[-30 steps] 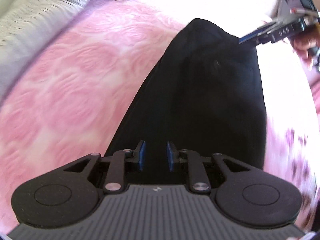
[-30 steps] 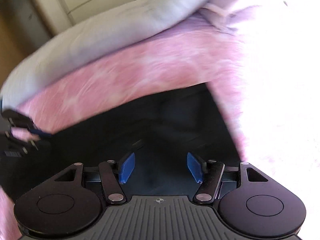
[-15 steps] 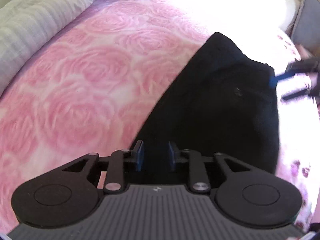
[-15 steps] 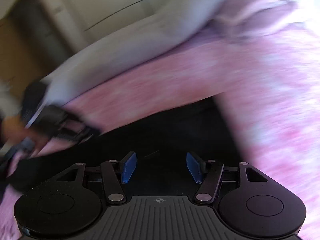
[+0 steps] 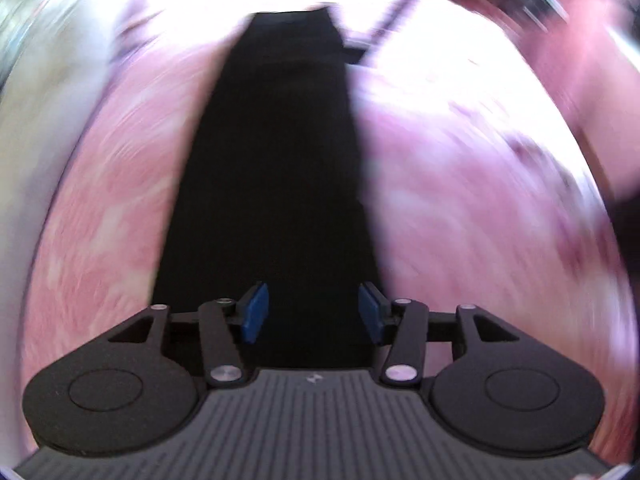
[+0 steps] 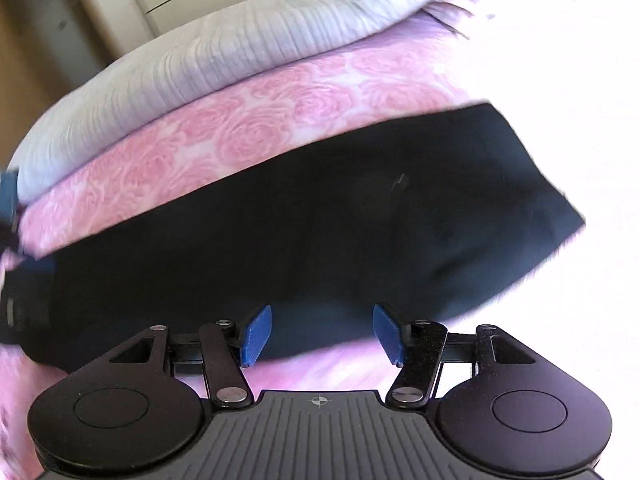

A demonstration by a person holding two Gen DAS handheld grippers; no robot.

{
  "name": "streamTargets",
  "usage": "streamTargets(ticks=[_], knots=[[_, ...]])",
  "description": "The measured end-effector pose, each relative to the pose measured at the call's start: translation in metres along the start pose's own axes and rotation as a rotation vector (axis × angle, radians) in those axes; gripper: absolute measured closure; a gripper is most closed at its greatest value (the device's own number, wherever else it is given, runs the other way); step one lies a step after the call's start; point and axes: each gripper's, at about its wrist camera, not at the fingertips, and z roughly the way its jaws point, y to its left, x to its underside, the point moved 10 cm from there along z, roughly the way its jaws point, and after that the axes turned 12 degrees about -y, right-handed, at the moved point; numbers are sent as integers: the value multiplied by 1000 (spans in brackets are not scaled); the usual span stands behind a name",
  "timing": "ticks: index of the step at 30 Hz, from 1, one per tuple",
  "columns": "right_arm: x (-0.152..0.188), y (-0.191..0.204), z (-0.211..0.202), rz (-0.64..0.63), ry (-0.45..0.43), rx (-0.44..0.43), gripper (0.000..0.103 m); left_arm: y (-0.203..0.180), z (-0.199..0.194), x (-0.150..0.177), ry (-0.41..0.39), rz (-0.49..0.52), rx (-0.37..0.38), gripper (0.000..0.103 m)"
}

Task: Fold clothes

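With the black garment point(image 6: 304, 236) laid lengthwise on the pink rose bedspread point(image 6: 256, 128) and both the left gripper point(image 5: 313, 313) and right gripper point(image 6: 320, 334) spread, nothing held, only 1 layer could be pinched, skewing the fold.

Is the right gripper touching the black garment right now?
Cannot tell. In the right wrist view the right gripper is open over the black garment edge; no gap or contact shows plainly.

black garment point(image 6: 304, 232): matt cloth | bedspread point(image 6: 256, 128): rose-embossed fabric | pillow point(image 6: 224, 48): ribbed cloth
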Motion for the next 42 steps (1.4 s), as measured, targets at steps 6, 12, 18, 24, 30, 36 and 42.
streamTargets(ticks=[6, 12, 18, 24, 30, 36, 42], knots=[[67, 74, -32, 181, -21, 121, 42, -33, 31, 24, 21, 344, -100, 63], [115, 121, -44, 259, -31, 191, 21, 29, 22, -2, -69, -99, 37, 99], [116, 161, -3, 323, -88, 155, 19, 113, 20, -5, -72, -454, 100, 101], [74, 182, 43, 364, -213, 146, 13, 141, 29, -10, -72, -506, 104, 102], [48, 154, 95, 306, -225, 332, 12, 131, 20, -8, -122, -495, 128, 102], [51, 91, 89, 214, -269, 610, 11, 126, 22, -4, -140, -491, 129, 103], [76, 75, 12, -123, -219, 690, 12, 76, 30, -5, -115, -319, 199, 103]])
